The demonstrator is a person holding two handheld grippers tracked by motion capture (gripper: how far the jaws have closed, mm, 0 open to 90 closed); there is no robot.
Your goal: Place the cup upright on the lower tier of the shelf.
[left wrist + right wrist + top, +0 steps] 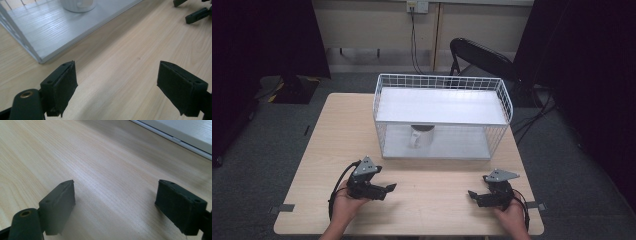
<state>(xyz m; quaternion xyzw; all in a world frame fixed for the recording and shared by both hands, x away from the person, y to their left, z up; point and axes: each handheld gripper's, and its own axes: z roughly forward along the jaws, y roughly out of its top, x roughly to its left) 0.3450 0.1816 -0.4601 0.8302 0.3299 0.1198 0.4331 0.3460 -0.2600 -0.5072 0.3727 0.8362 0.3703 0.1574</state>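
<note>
A white mug [421,137] stands on the lower board of a white wire rack [442,82] at the middle of the wooden table. In the left gripper view the mug's base [78,5] sits at the top, on the rack's white bottom board [50,30]. My left gripper [387,191] rests near the table's front left, open, jaws wide apart over bare wood [117,80]. My right gripper [475,197] rests at the front right, open as well, nothing between its jaws [116,200]. Both are well short of the rack.
The light wooden table [437,175] has bare room between the rack and its front edge. The rack's upper board [439,105] is bare. A dark chair [482,55] stands behind the table. The rack's bottom edge [190,135] crosses the right gripper view's top right.
</note>
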